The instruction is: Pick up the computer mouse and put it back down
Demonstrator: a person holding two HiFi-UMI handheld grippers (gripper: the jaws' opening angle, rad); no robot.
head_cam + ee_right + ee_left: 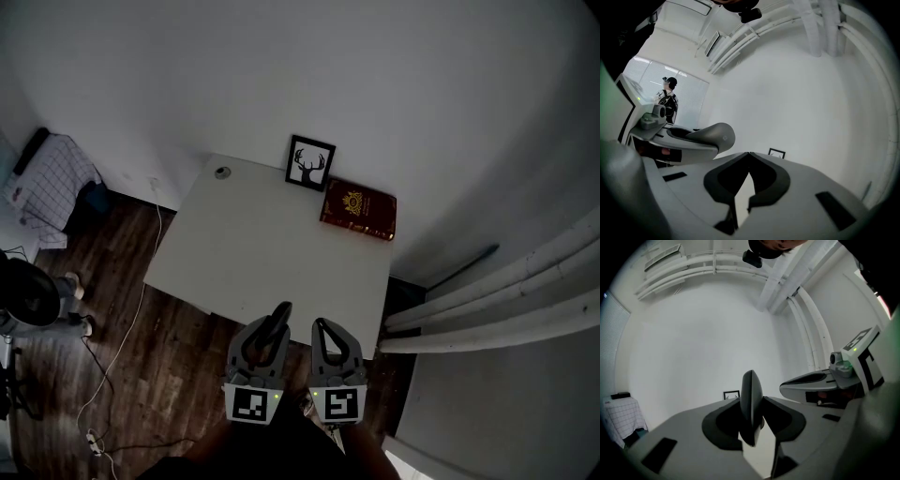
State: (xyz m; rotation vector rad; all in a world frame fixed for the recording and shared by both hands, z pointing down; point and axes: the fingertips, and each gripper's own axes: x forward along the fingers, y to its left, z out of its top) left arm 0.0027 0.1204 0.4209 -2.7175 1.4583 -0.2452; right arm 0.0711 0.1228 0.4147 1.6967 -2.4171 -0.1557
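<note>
My left gripper (274, 328) is shut on a dark computer mouse (281, 315), which stands on edge between its pads. In the left gripper view the mouse (751, 404) rises as a thin dark blade out of the jaws of my left gripper (752, 425). My right gripper (324, 328) is right beside it, shut with nothing in it; its tips meet in the right gripper view (748, 154). Both grippers point roughly level, at the near edge of the white table (234, 262).
At the table's far side stand a framed deer picture (309, 163) and a red book (358, 209), with a small round thing (222, 172) at the far left corner. White pipes (497, 300) run at the right. A checked cloth (52, 183) and cables lie on the wooden floor at left.
</note>
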